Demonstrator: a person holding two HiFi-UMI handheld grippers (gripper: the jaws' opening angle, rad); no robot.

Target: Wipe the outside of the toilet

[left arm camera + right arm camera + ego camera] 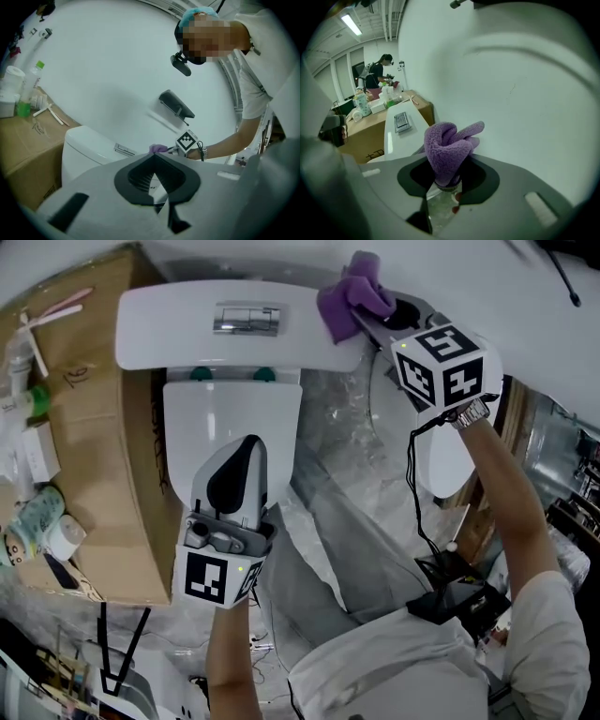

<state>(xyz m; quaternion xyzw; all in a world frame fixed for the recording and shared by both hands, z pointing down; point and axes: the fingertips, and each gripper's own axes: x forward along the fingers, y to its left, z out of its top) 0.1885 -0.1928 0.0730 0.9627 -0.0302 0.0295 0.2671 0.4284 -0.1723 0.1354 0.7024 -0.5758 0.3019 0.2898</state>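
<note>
The purple cloth (pixel 352 298) was gripped in the fingers of the right gripper (pixel 367 319), bunched so that its folds stood out beyond the tips. It was pressed at the right end of the tank lid (pixel 178 334), close to the back edge and the white wall, well apart from the flush button (pixel 247 319) at the lid's middle. The left gripper (pixel 246 448) was held over the closed seat cover (pixel 211 418) of the toilet (pixel 281 348). Its fingers were drawn together and nothing was seen between them.

No wet streaks or wiped patches could be made out on the white surfaces, so what was already done could not be read from them. The work was judged to be at the tank. The tank's front and sides, the seat cover and the bowl below were judged to be left for wiping. A cardboard box (pixel 94 427) with bottles on it stood just beside the toilet's left side.
</note>
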